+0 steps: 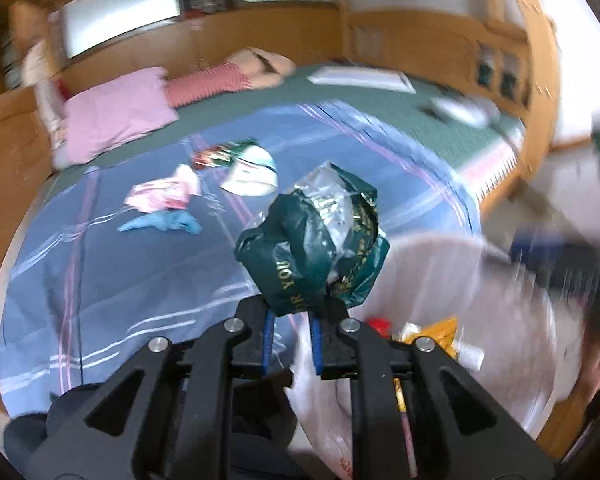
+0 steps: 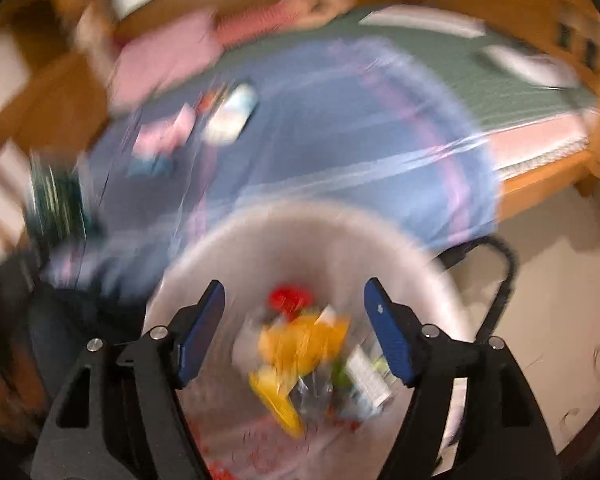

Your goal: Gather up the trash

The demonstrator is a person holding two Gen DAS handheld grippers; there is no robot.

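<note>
My left gripper (image 1: 291, 312) is shut on a crumpled dark green plastic bag (image 1: 314, 240) with gold lettering, held above the edge of the bed. A translucent white trash bag (image 1: 440, 280) lies open just to its right, with wrappers inside. In the blurred right wrist view, my right gripper (image 2: 294, 294) is open and empty directly over the trash bag's (image 2: 312, 232) mouth, above yellow wrappers (image 2: 300, 344) and a red piece (image 2: 290, 298). More trash lies on the blue bedspread: a white-green packet (image 1: 250, 172), a pink wrapper (image 1: 166, 192) and a blue scrap (image 1: 162, 222).
The bed carries a blue striped spread (image 1: 120, 280), a green sheet (image 1: 380, 112), a pink pillow (image 1: 116, 112) and a white tray (image 1: 360, 78). Wooden bed frame and cabinets (image 1: 420, 40) surround it. A black cable (image 2: 504, 280) lies on the pale floor to the right.
</note>
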